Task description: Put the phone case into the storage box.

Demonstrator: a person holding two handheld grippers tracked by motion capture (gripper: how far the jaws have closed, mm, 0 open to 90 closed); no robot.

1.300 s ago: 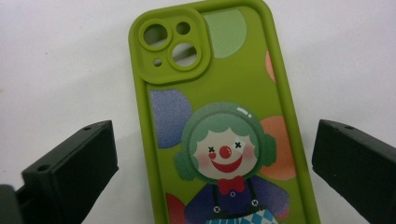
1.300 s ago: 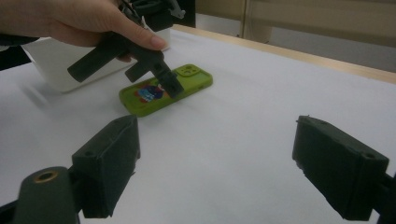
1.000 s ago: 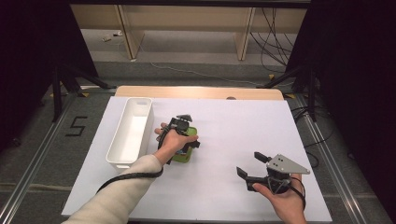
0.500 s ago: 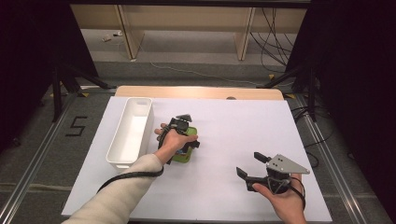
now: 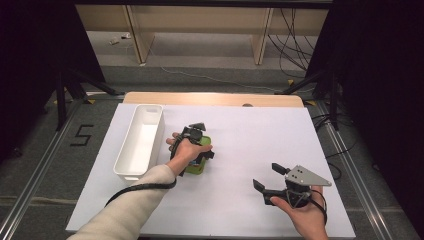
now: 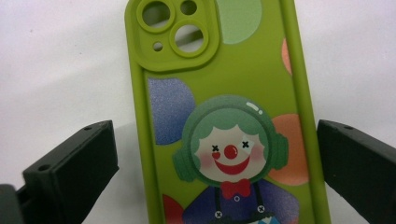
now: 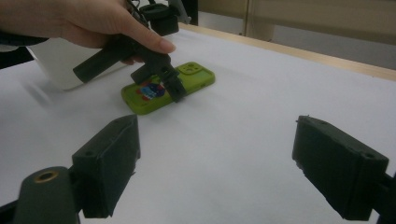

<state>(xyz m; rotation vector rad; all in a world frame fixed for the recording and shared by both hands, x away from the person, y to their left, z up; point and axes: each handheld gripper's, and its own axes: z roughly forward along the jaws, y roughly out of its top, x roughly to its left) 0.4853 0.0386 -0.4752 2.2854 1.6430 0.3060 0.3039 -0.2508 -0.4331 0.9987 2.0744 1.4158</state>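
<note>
White sheeting covers the bench [image 5: 240, 140], with dark floor and cables beyond. Beneath the left hand-held gripper [image 6: 215, 154], between its spread, released jaws, lies a green phone case [image 6: 224, 116] flat on the bench, camera cutouts pointing away from the hand; neither jaw touches its long edges yet. Just beside that hand-held gripper, on its outer side, stands a white bin [image 5: 140, 140]. The right hand-held gripper [image 7: 215, 168] hangs released, well apart. To grasp cleanly, I'd judge the jaws should drop level, centre on the case, and squeeze both rims evenly.
</note>
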